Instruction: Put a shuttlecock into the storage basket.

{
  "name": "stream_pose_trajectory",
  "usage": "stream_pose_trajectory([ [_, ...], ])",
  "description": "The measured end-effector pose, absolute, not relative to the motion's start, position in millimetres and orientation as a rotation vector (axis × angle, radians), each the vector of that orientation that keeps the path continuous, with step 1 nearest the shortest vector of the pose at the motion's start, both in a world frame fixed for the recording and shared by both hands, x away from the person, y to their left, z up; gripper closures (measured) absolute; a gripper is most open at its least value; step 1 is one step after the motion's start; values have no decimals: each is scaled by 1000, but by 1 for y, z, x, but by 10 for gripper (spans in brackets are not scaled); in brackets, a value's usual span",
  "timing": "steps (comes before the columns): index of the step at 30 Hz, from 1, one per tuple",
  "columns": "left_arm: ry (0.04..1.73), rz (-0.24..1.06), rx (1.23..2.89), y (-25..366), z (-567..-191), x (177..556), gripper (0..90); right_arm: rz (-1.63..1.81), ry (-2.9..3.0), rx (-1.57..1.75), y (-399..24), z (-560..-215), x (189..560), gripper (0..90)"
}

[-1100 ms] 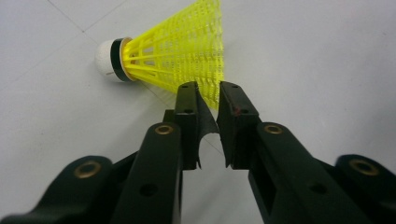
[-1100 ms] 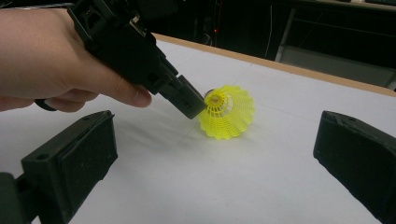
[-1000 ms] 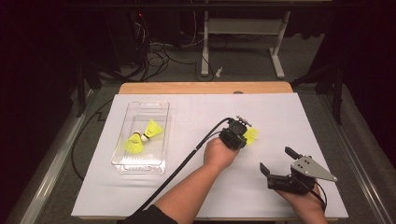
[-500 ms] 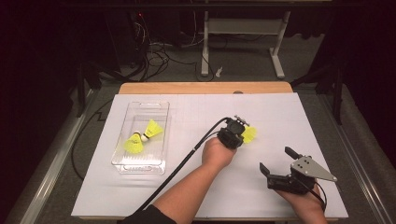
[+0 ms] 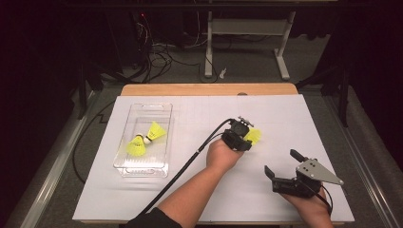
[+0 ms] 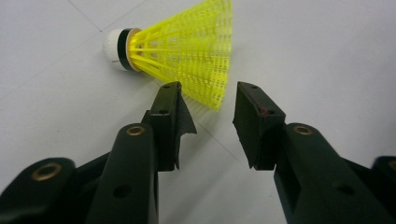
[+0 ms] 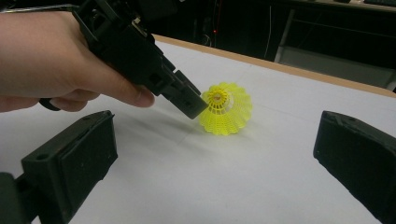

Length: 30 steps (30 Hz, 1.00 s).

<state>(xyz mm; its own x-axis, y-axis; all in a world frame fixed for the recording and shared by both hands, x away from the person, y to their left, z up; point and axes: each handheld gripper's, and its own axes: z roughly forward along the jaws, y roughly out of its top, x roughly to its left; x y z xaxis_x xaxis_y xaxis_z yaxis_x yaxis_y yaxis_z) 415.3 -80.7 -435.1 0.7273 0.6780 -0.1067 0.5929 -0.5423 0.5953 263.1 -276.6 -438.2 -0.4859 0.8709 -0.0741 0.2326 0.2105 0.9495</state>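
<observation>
Yellow shuttlecock lay on its side on the white surface, at 12 o'clock from my left gripper. Its jaws had just been opening, with nothing between them, so I still had to grab it. My right gripper waited wide apart at 4 o'clock.

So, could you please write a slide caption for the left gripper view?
Open left claw poised at the skirt of a yellow plastic shuttlecock lying on the white table.
</observation>
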Motion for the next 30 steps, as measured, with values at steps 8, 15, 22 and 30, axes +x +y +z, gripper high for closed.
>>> stream_pose_trajectory([
  [8, 1002, 172, 2303, -85, -440, 421, 634, 1293, 1855, 1025, -278, -439, 263, 0],
  [15, 1002, 181, 2303, -85, -439, 425, 636, 1295, 1855, 1033, -278, -439, 266, 0],
  [22, 1005, 186, 2306, -86, -440, 426, 660, 1291, 1855, 1035, -280, -440, 265, 0],
  [30, 1008, 202, 2316, -85, -439, 424, 732, 1292, 1848, 1033, -280, -439, 263, 0],
])
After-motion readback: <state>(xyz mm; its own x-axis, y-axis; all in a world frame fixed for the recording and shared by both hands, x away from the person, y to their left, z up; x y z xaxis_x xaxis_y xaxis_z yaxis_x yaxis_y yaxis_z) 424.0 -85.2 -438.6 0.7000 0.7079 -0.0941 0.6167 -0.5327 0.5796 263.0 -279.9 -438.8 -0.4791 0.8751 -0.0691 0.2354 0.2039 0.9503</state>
